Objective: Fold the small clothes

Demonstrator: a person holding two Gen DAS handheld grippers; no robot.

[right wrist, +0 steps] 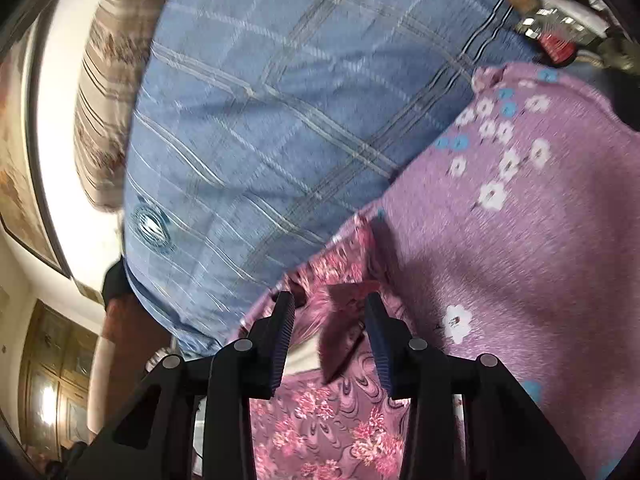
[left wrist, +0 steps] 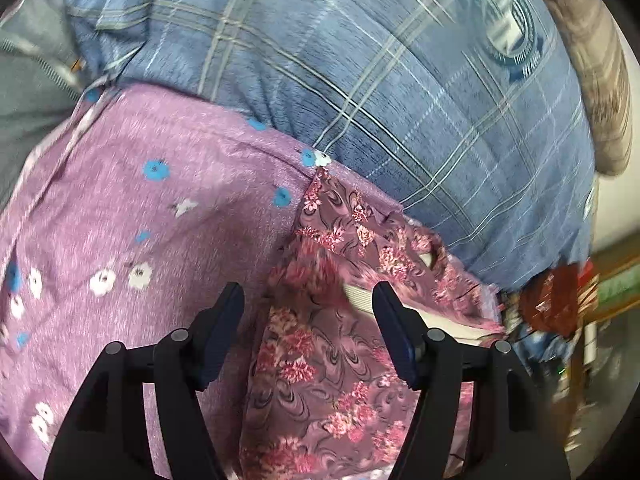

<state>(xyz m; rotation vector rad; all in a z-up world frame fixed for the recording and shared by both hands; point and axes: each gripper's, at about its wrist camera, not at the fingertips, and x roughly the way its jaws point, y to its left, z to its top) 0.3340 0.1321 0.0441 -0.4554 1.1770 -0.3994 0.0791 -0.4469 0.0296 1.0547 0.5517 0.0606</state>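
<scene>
Maroon floral garment, one, lies between both parted, empty hand-held grippers.

Bed surface with cloths.
Blue plaid bedspread fills the upper frame; lilac flowered cloth lies on it, lower left.

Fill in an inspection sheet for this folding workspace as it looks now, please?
Surface: blue plaid bedcover with a round emblem; purple flowered sheet over it.
Job's things: maroon floral garment on the purple sheet, its white elastic band showing.
Clutter: small red and metallic items, blurred.
Grippers: left gripper open above the garment; right gripper open around a raised fold.
Cables: nothing seen.
Surroundings: striped pillow, framed picture, wooden cabinet.
</scene>
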